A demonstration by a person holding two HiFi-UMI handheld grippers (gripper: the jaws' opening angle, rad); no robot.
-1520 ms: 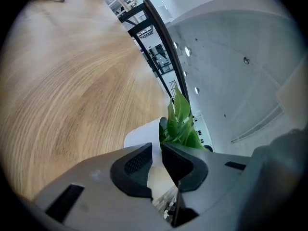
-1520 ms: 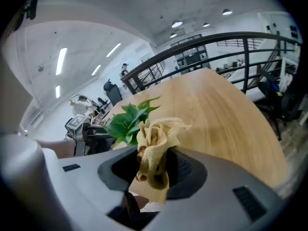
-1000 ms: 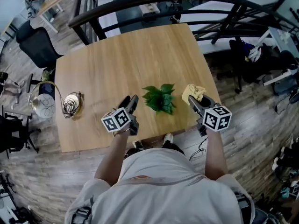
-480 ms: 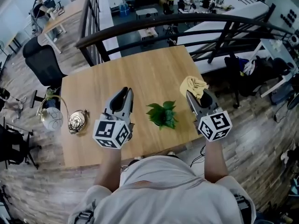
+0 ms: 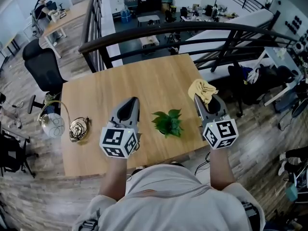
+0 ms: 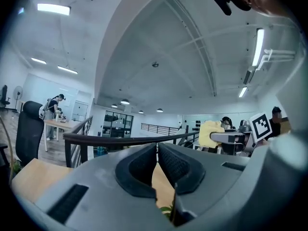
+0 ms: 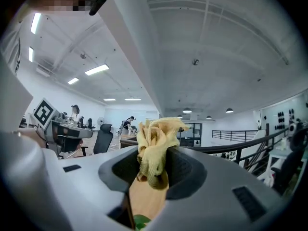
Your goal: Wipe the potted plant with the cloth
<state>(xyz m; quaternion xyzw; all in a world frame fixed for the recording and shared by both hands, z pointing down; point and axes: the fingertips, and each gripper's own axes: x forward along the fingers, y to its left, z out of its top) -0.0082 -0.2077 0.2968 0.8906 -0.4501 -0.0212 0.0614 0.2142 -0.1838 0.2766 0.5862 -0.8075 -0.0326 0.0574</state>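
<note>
Cloth (image 7: 155,143), yellow, pinched in right hand-held gripper (image 5: 207,100), left hand-held gripper (image 5: 130,101) jaws just closed together, empty

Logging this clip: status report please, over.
Left gripper just closed, empty. Right gripper shut on yellow cloth. Potted plant on table between them. Nothing blocking.

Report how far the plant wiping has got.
Done: the crumpled yellow cloth is gripped in the right tongs. In hand: both tongs hover either side of the small green potted plant on the wooden table, the left tongs shut and empty. Left: the wiping itself; the cloth is apart from the leaves.
</note>
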